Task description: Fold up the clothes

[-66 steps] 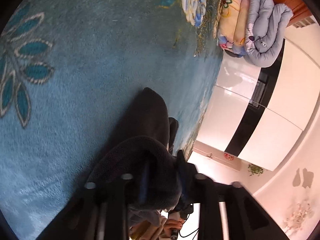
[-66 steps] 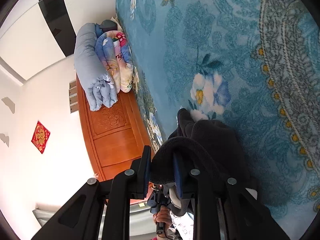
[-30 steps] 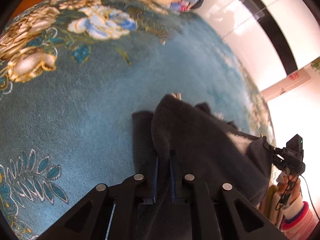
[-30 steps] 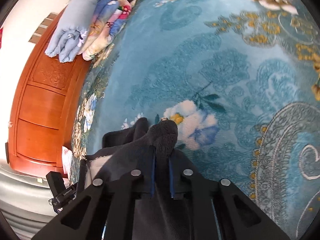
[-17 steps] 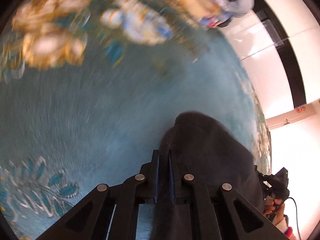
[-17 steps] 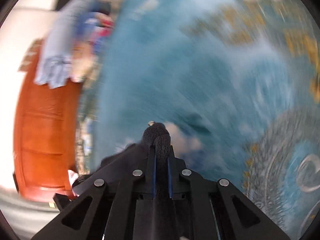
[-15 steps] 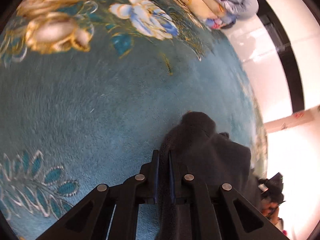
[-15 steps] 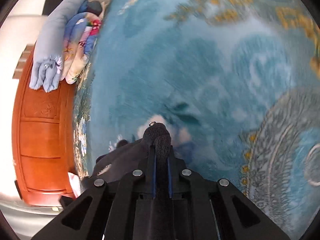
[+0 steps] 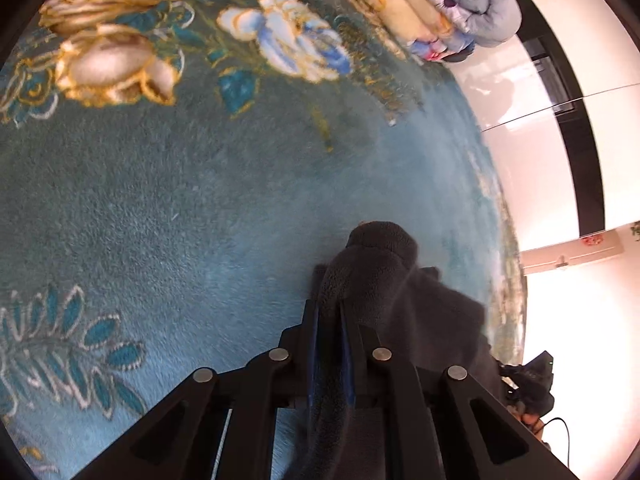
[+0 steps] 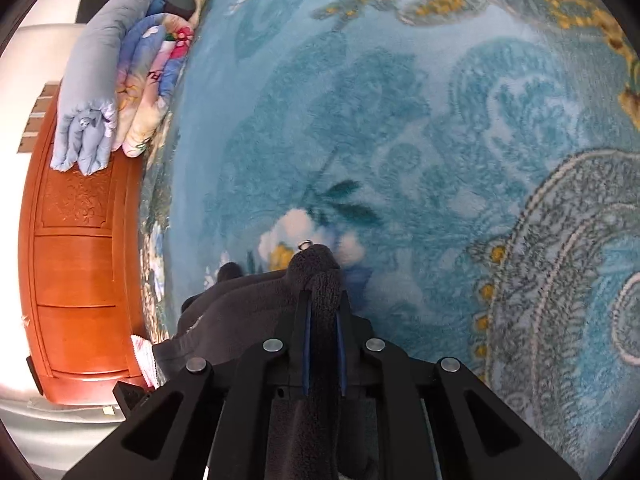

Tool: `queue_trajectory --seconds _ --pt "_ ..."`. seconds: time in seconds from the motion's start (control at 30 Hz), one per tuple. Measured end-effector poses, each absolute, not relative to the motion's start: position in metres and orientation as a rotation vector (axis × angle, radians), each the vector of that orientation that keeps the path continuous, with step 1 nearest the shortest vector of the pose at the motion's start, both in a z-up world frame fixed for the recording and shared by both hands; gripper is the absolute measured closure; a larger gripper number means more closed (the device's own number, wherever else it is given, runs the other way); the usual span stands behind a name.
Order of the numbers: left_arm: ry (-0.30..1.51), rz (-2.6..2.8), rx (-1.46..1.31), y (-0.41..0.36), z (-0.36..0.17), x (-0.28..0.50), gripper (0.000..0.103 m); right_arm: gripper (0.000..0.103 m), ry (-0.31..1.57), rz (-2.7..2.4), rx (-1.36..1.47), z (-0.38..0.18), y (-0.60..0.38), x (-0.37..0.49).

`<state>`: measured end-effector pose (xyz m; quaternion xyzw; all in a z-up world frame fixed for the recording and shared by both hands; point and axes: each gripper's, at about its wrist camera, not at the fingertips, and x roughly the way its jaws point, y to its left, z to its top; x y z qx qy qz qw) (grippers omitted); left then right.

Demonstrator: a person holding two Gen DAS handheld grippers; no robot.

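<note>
**Dark fleece pinched at both ends**

The dark fleece garment (image 9: 384,280) lies on the blue flowered blanket (image 9: 168,200). The left gripper (image 9: 329,312) and right gripper (image 10: 322,300) each clamp a bunched edge. Folded quilts (image 10: 108,80) lie well apart.

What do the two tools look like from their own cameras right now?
Both look alike. The left tool and the right tool are matte black, angular frames with two straight fingers lined on the inside with thin blue pads. Four round silver bolt heads sit across each frame. No markings show. A thin black cable trails at the left view's edge.
</note>
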<state>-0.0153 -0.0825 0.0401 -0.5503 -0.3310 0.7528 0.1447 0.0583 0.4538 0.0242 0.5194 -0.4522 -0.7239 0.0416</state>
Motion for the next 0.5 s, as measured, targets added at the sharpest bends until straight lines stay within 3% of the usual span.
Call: queue_trajectory --seconds 0.1,0.13,0.2,0.23,0.43,0.5 --pt "-0.98 2.185 -1.567 -0.09 0.057 -0.004 0.085 0.088 -1.339 -2.246 1.568 0.043 0.455 0.061" --pt "-0.99 2.194 -1.561 -0.094 0.063 0.002 0.083 0.082 -1.319 -2.265 1.563 0.051 0.455 0.063" --pt "-1.014 2.211 -1.549 -0.1 0.073 0.013 0.068 0.067 -1.282 -2.298 1.535 0.063 0.453 0.07" --pt "-1.056 2.209 -1.544 -0.104 0.071 0.023 0.065 0.059 -1.268 -2.31 1.52 0.068 0.451 0.076" --pt "-1.307 2.187 -1.503 -0.127 0.059 0.082 0.057 0.054 -1.274 -2.289 1.488 0.069 0.447 0.134" --pt "-1.391 2.176 -1.486 -0.134 0.055 0.102 0.045 0.054 -1.316 -2.26 1.483 0.063 0.448 0.158"
